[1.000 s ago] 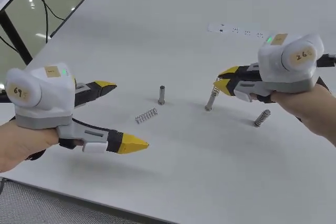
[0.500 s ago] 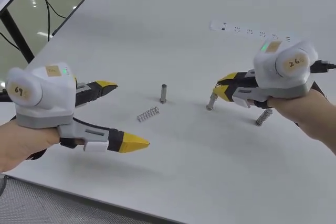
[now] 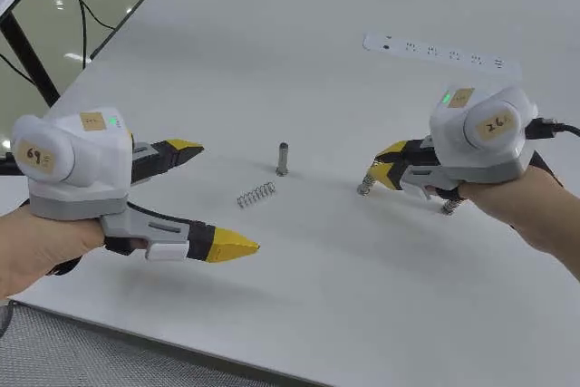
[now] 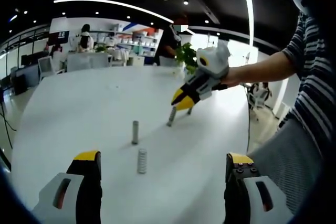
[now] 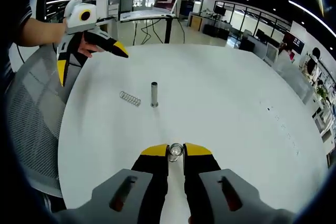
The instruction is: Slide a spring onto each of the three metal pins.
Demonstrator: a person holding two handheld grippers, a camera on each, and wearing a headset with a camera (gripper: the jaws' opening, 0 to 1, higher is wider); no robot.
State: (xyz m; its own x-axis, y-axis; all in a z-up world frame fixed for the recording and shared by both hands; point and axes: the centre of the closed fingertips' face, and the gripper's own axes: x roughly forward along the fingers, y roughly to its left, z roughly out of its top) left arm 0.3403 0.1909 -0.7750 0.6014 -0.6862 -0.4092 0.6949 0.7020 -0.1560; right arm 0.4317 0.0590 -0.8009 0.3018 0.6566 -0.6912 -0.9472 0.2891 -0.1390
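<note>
Left tool (image 3: pixel 210 195): jaws wide apart, empty, above tabletop (image 3: pixel 299 43).
Right tool (image 3: pixel 379 166): jaws clamped on top of wrapped pin (image 3: pixel 366 184), which wears a spring and leans.
Bare pin (image 3: pixel 282 159): upright, mid-tabletop.
Loose spring (image 3: pixel 256 195): lying near bare pin.
Third pin (image 3: pixel 448 208): spring-clad, partly hidden behind right tool.

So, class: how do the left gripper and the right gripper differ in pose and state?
The left gripper has jaws spread wide; the right gripper has them nearly shut. The left gripper holds nothing; the right gripper grips a spring on a pin. Both have yellow tips.
</note>
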